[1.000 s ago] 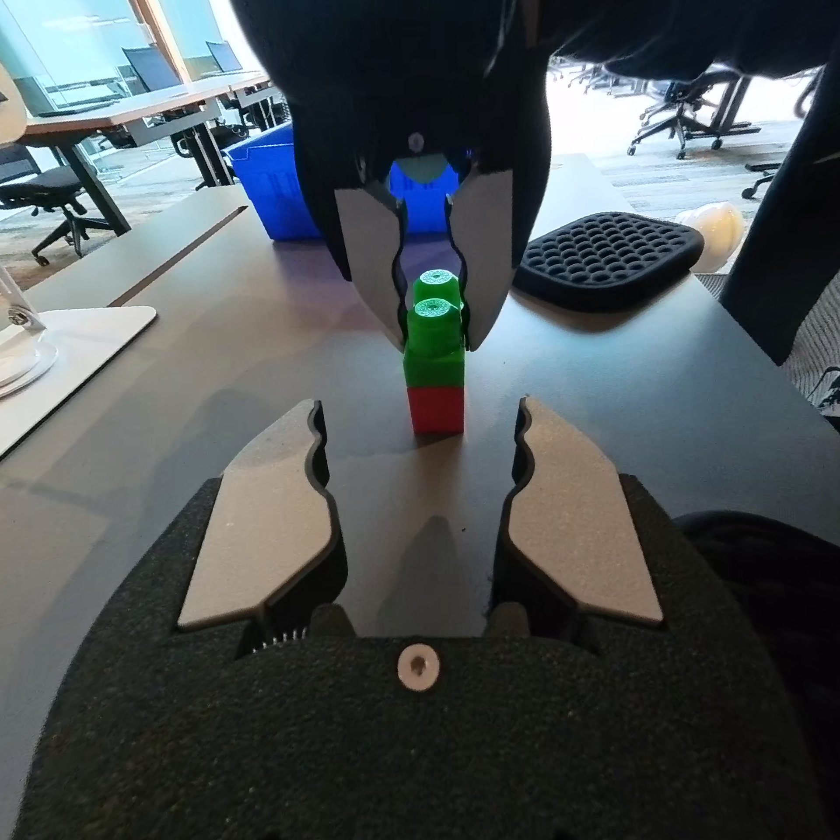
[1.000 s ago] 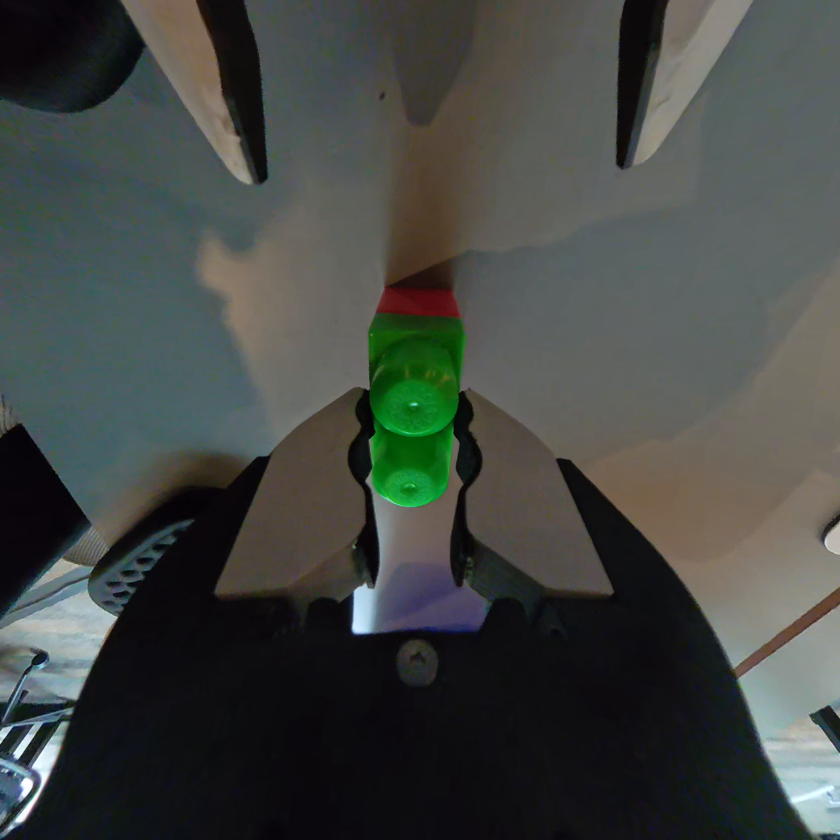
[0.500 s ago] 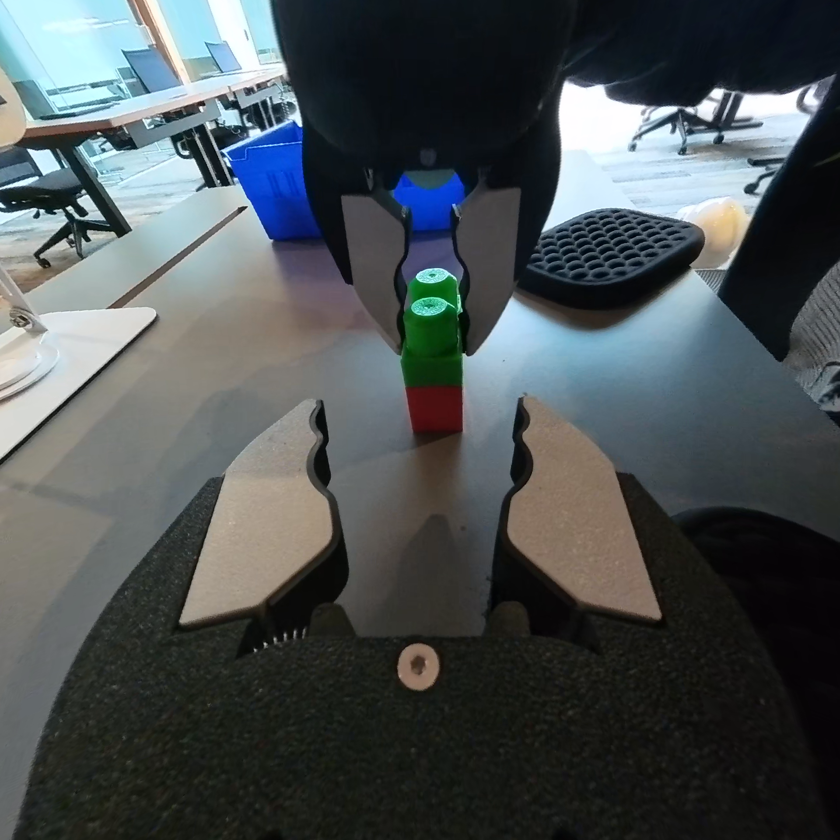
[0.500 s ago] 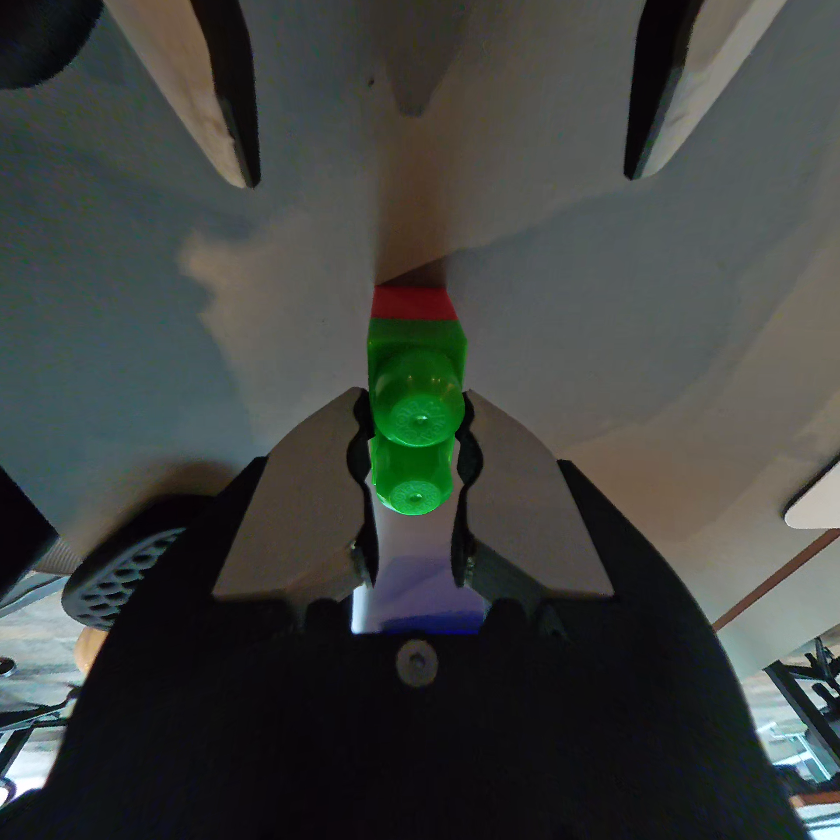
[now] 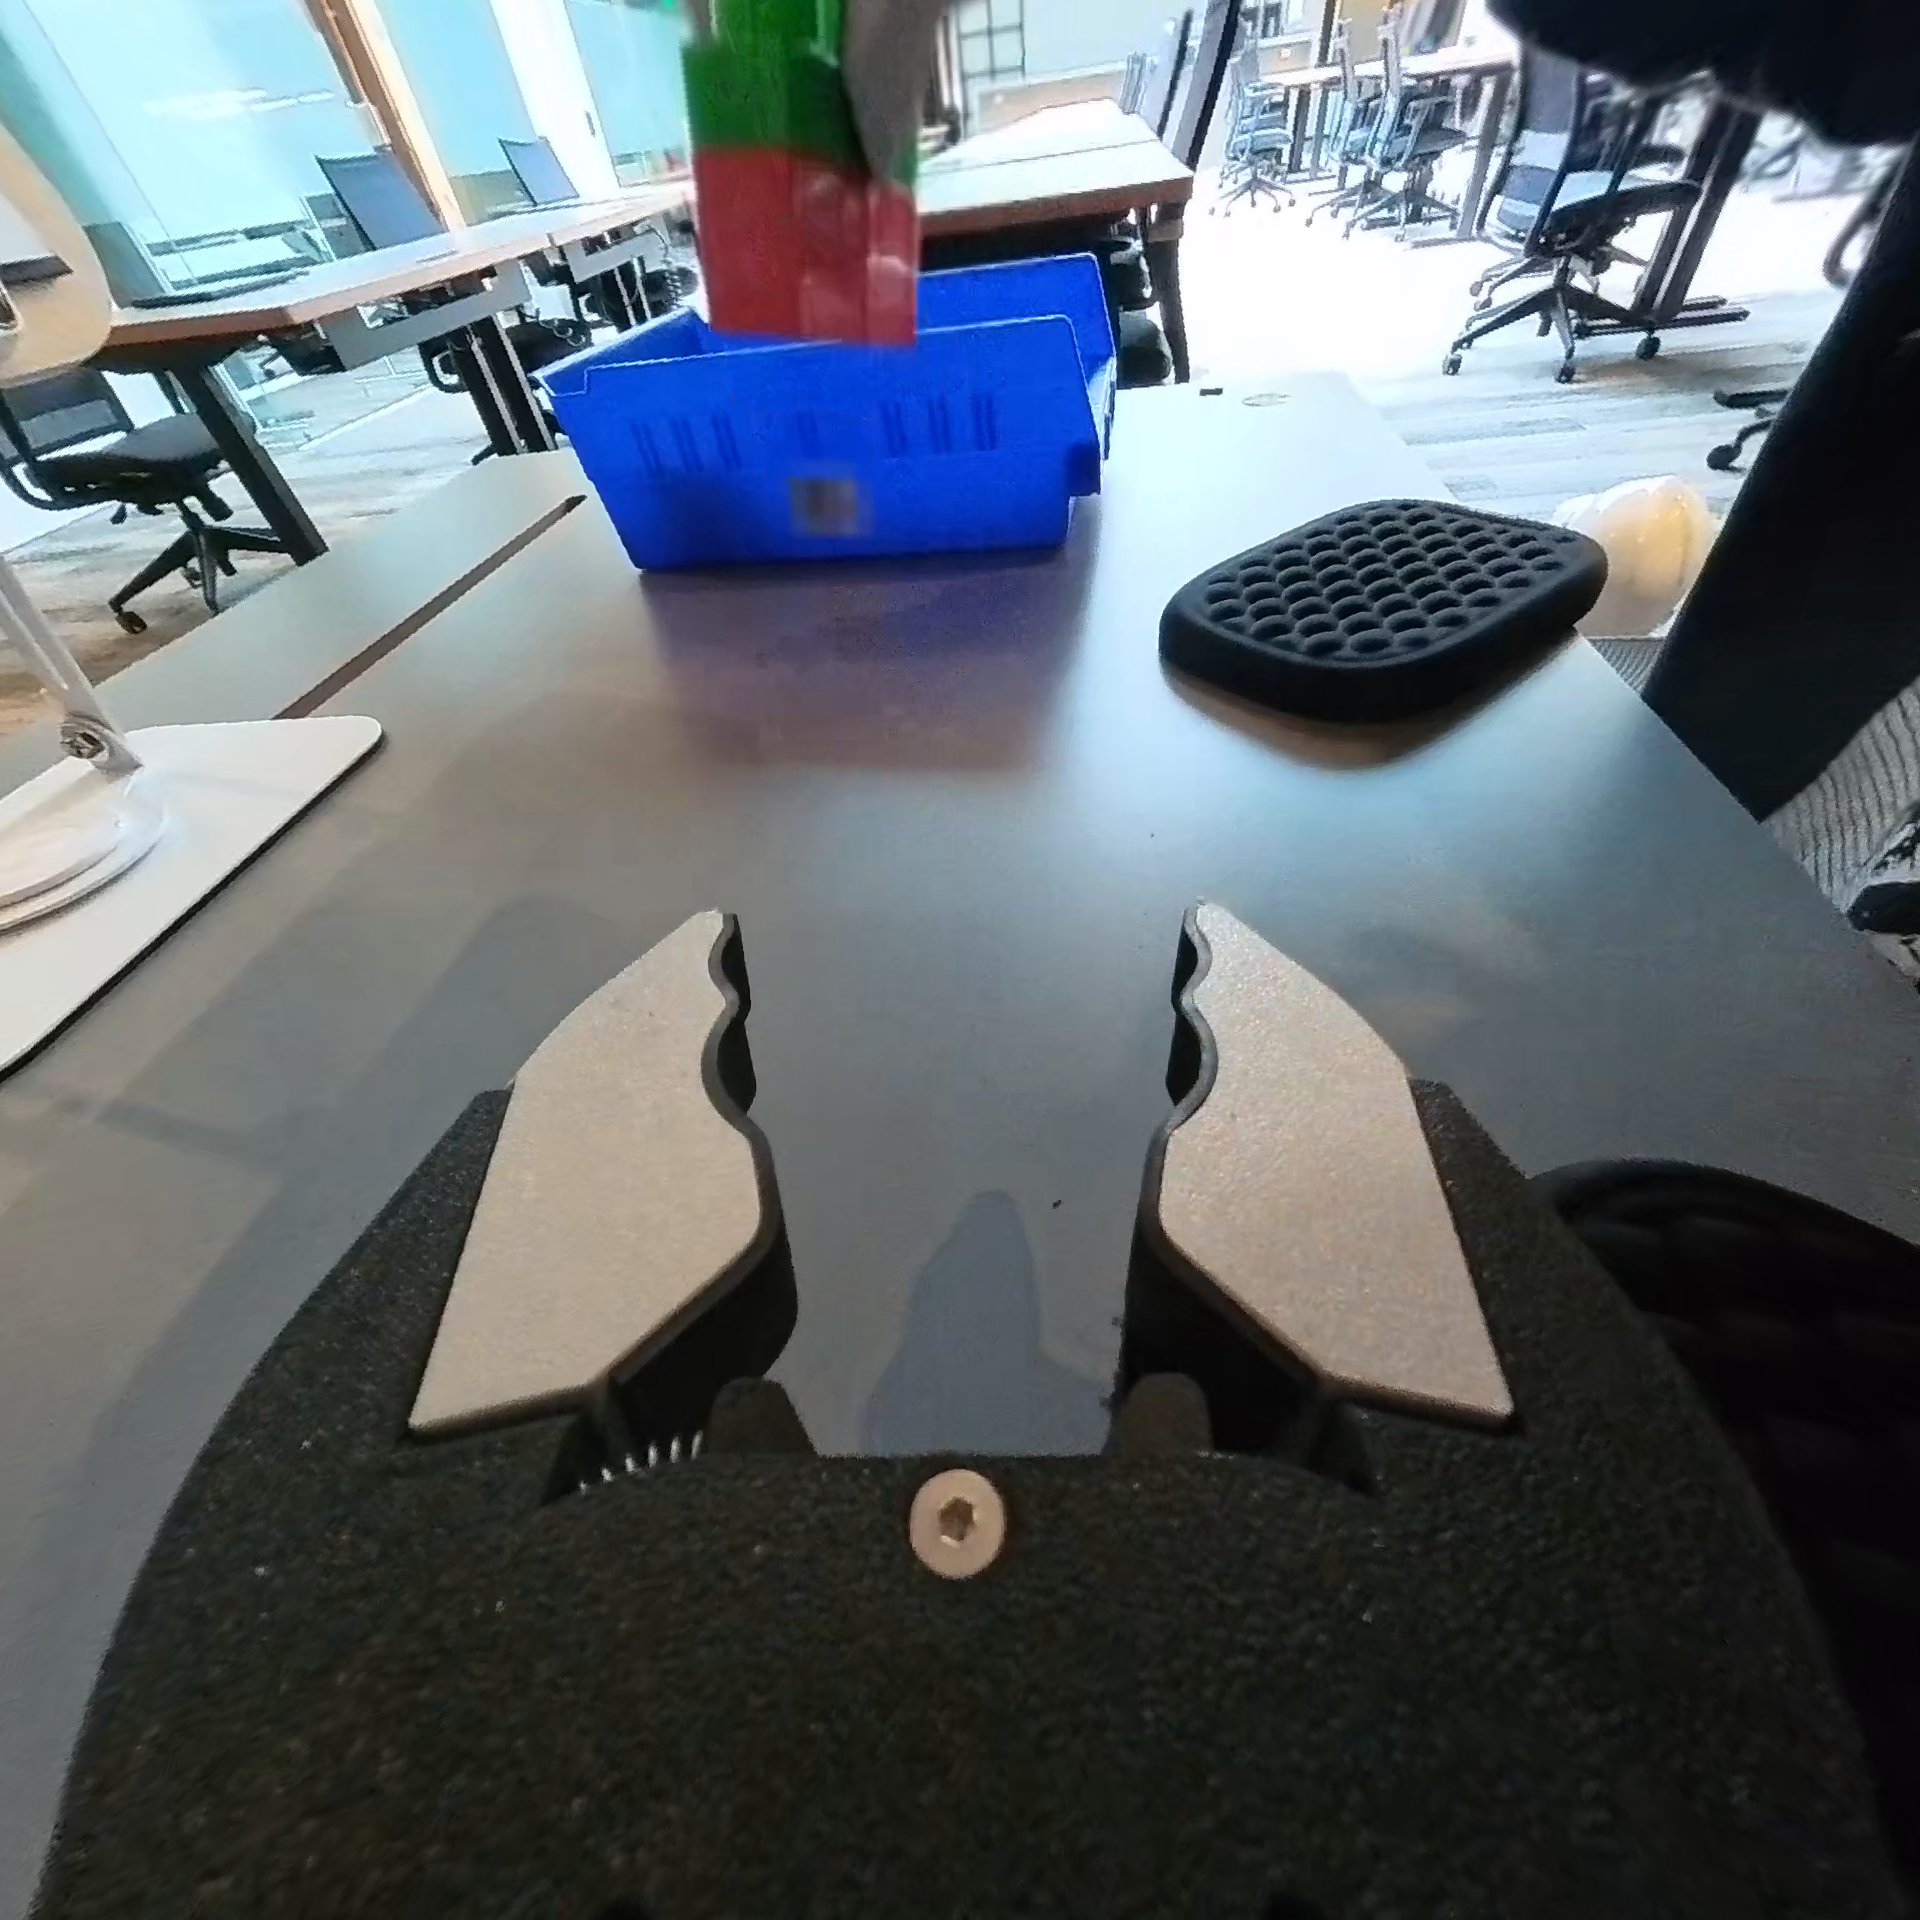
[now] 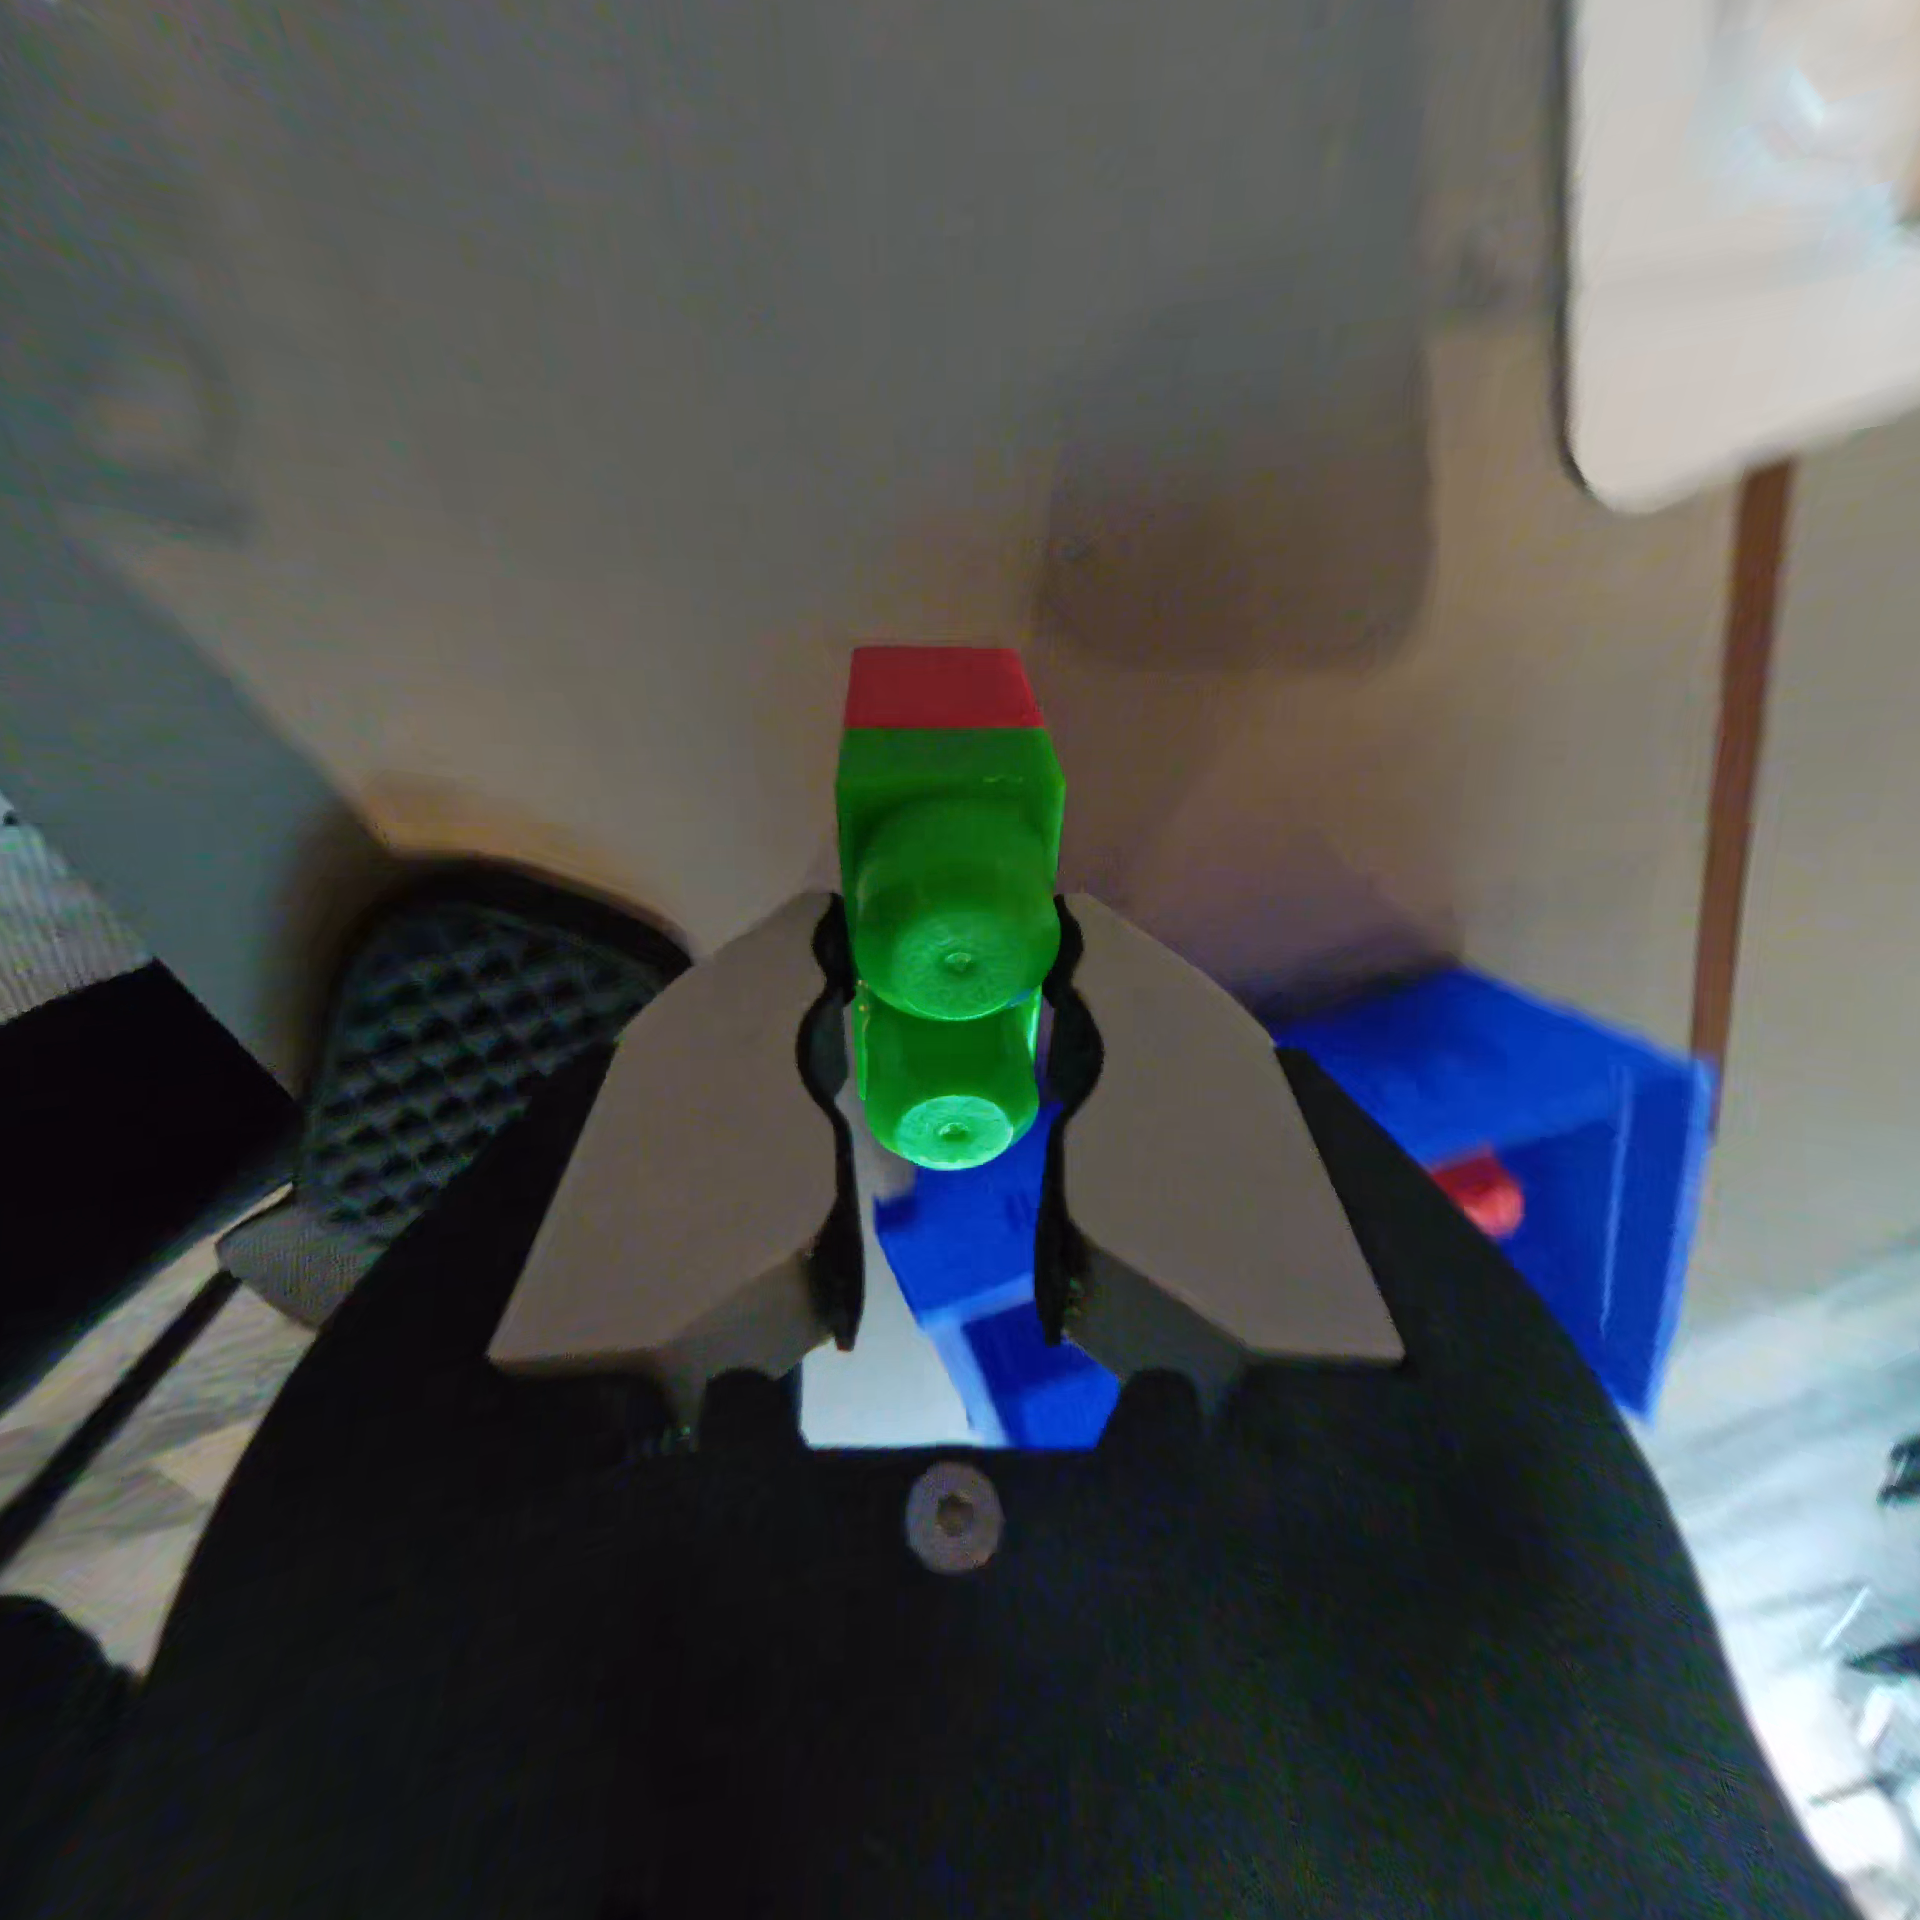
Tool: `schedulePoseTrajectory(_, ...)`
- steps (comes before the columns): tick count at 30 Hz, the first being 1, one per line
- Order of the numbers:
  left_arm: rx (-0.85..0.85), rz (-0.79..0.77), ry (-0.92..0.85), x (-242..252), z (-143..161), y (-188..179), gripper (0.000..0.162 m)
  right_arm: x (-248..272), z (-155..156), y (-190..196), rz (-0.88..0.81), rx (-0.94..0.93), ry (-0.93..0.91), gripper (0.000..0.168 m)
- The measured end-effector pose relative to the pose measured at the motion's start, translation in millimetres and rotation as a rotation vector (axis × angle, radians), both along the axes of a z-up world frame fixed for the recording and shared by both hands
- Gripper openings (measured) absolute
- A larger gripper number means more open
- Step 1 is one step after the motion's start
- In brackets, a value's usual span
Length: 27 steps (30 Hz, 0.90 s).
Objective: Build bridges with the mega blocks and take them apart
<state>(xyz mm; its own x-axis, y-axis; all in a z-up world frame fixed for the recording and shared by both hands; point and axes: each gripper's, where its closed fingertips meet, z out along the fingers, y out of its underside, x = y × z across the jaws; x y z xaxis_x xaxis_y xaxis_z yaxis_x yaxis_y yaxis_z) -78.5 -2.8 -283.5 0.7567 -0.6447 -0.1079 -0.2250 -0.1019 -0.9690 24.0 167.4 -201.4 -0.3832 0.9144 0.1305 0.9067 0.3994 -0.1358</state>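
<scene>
My right gripper (image 6: 945, 997) is shut on the studs of a green block (image 6: 948, 862) with a red block (image 6: 940, 688) stuck under it. The pair hangs in the air above the grey table (image 6: 727, 364). In the left wrist view the same green block (image 5: 774, 83) and red block (image 5: 805, 249) show blurred at the top edge, high over the blue bin (image 5: 842, 457). My left gripper (image 5: 961, 987) is open and empty, low over the table (image 5: 935, 810). Another red block (image 6: 1481, 1200) lies in the blue bin (image 6: 1538, 1174).
A black honeycomb pad (image 5: 1382, 613) lies on the table at the right. A white stand base (image 5: 156, 821) sits at the left. Office desks and chairs stand beyond the table's far edge. There is about 20 cm between the tips of the two grippers.
My right gripper has lifted the green and red blocks off the table and carried them up and back toward the blue bin. My left gripper has stayed open in place.
</scene>
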Motion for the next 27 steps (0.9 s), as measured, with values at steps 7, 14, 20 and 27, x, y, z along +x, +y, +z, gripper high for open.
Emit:
schedulePoseTrajectory(7, 0.0, 0.007, -0.004, -1, 0, 1, 0.078, 101, 24, 173, -0.539, 0.044, -0.041, 0.035)
schedulePoseTrajectory(14, 0.006, 0.008, -0.007, -1, 1, 0, 0.077, 156, -39, 276, -0.889, -0.001, -0.083, 0.036)
schedulePoseTrajectory(20, 0.002, -0.001, -0.013, -1, 1, 0, 0.077, 151, -89, 301, -0.934, -0.033, -0.119, 0.035)
schedulePoseTrajectory(27, 0.0, 0.0, -0.026, -2, 2, 0, 0.076, 144, -110, 307, -0.948, -0.067, -0.148, 0.035)
